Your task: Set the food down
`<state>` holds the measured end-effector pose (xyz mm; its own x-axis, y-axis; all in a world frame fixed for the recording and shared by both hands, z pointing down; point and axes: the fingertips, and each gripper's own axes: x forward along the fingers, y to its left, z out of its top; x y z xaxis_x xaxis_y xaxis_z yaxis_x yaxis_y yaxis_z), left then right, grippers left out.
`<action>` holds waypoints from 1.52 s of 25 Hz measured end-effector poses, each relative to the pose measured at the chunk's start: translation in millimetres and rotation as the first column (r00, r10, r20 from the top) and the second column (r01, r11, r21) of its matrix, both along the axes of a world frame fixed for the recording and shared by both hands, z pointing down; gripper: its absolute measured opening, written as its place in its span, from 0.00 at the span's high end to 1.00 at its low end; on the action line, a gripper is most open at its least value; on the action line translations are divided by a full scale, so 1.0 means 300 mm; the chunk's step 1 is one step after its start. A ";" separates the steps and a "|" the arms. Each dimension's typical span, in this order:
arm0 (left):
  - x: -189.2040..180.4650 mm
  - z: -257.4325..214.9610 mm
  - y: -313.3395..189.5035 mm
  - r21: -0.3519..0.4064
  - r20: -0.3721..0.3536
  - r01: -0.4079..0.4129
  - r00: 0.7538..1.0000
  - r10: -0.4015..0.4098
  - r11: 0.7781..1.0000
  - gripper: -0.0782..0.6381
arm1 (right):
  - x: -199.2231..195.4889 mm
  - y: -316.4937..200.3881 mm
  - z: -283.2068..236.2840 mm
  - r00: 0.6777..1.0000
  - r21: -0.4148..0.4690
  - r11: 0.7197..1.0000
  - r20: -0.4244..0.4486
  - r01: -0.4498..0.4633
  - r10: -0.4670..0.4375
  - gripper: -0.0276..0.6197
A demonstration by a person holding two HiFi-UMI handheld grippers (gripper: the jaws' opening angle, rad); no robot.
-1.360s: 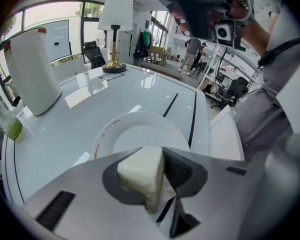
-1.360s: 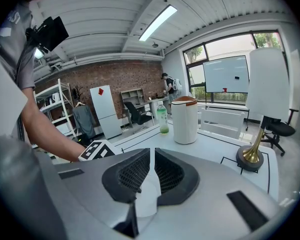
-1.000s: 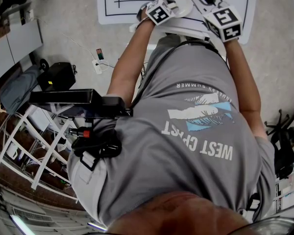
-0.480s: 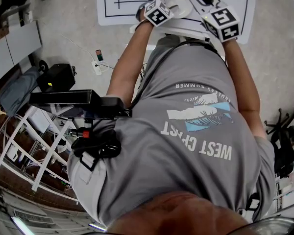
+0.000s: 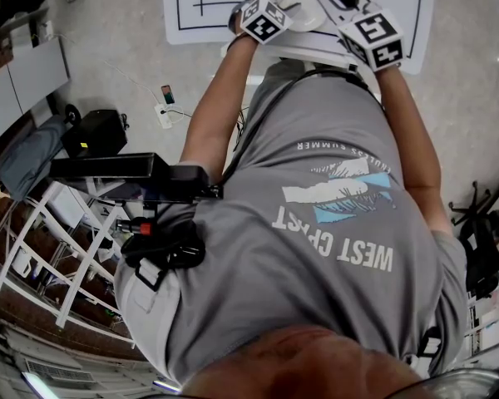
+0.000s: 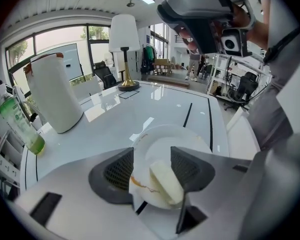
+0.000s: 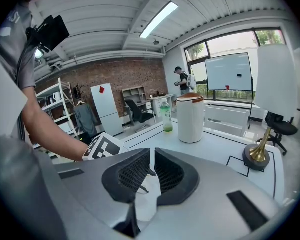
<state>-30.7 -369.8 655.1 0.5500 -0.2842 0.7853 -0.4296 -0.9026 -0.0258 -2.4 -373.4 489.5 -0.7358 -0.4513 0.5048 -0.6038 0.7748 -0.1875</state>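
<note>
The food, a pale block, is down on the white plate, lying on the side of the dish nearest the camera. The plate sits flat on the white worktop, right at the edge where the person stands.

Over to the left gripper: its jaws have just been opening and now they're spread wide, one on each side of the block. The block lies between them, closer to the right-hand pad, and neither pad is squeezing it. The food is loose on the plate.

The right gripper is a different story. Its jaws are drawn narrow, almost together, pinching a thin white edge that reads as the plate's rim. In the head view it comes in at the plate's right side, with the left gripper over the left side, and both marker cubes are plain to see.

Further along the worktop, a tall white canister with a brown top stands toward the edge away from the person. A green bottle stands near it by that same edge. A lamp with a white shade plants its brass base on a black-outlined square.
</note>
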 end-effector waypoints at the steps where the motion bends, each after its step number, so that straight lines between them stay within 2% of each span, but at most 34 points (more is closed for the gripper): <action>1: -0.003 -0.002 -0.002 -0.006 -0.002 0.004 1.000 -0.004 1.000 0.58 | -0.002 -0.001 0.001 1.000 -0.001 1.000 -0.001 0.001 -0.001 0.94; 8: 0.014 -0.037 -0.011 -0.007 -0.043 -0.003 0.999 0.003 1.000 0.58 | -0.007 -0.001 0.005 1.000 -0.004 1.000 0.000 0.002 -0.002 0.94; 16: 0.008 -0.113 -0.045 0.003 -0.108 0.036 0.994 -0.035 0.999 0.58 | -0.029 -0.013 -0.004 1.000 -0.007 1.000 0.001 0.012 -0.012 0.94; 25: -0.055 -0.313 -0.127 0.069 -0.253 0.133 0.961 -0.112 0.989 0.58 | -0.100 -0.034 -0.026 1.000 0.000 1.000 0.014 0.025 -0.025 0.94; 28: -0.075 -0.408 -0.153 0.100 -0.323 0.187 0.935 -0.146 0.977 0.58 | -0.098 -0.045 -0.056 1.000 0.024 1.000 0.024 0.014 -0.014 0.94; 30: -0.086 -0.478 -0.178 0.117 -0.382 0.228 0.909 -0.168 0.967 0.58 | -0.091 -0.062 -0.080 0.999 0.041 0.999 0.036 0.001 -0.002 0.94; 32: -0.097 -0.556 -0.201 0.126 -0.451 0.270 0.873 -0.188 0.954 0.59 | -0.083 -0.078 -0.112 0.999 0.058 0.998 0.053 -0.014 0.011 0.94; 35: -0.120 -0.677 -0.221 0.128 -0.557 0.331 0.804 -0.208 0.935 0.59 | -0.077 -0.090 -0.172 0.996 0.087 0.996 0.083 -0.028 0.021 0.94; 38: -0.146 -0.786 -0.232 0.149 -0.625 0.371 0.754 -0.203 0.917 0.68 | -0.077 -0.101 -0.230 0.994 0.114 0.993 0.107 -0.031 0.019 0.95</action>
